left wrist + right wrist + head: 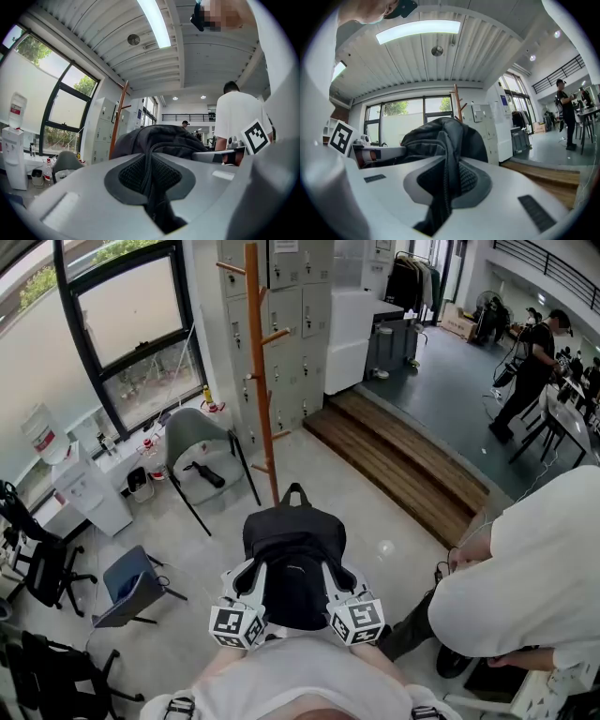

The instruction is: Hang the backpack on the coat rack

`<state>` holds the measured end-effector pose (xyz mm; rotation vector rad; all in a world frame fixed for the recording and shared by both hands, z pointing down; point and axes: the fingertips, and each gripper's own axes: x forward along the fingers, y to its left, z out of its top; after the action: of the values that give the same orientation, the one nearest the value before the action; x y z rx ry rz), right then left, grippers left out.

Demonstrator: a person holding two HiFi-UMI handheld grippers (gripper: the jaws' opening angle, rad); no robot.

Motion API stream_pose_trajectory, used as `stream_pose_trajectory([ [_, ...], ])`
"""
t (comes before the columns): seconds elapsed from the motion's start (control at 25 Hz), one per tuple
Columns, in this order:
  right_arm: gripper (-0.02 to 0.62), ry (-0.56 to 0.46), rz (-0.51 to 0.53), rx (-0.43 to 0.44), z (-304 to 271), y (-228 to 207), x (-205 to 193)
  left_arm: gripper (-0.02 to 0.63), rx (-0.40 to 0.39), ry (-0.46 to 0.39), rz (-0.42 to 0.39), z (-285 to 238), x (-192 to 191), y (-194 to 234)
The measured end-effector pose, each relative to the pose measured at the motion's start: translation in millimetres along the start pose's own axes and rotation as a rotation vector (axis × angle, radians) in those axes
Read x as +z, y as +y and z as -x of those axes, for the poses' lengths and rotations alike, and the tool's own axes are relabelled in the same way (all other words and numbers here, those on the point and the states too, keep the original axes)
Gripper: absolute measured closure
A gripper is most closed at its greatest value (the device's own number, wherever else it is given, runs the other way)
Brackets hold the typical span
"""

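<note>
Left gripper (pixel 247 582) and right gripper (pixel 340 584) each clamp the backpack (pixel 295 545) facing the coat rack (pixel 262 381), a chair (pixel 195 439) beside it.

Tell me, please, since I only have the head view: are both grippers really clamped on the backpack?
Observer: The left gripper is. Its own view shows the jaws shut on a fold of the backpack.
Operator: And the right one?
Observer: The same. The right gripper has its jaws shut on a fold with a zipper running through it.
Operator: Does the rack stand higher than the backpack?
Observer: Yes. In the left gripper view the rack rises above the backpack's top, to its left.
</note>
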<state>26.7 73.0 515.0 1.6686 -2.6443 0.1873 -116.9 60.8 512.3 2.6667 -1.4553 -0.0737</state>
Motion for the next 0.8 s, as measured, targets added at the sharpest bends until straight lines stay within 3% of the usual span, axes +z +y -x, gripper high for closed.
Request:
stream_pose_trajectory([
  [0.8, 0.563, -0.009, -0.013, 0.060, 19.6, -28.6, -1.0, 0.555, 0.039, -0.005, -0.013, -8.1, -4.3, -35.6],
])
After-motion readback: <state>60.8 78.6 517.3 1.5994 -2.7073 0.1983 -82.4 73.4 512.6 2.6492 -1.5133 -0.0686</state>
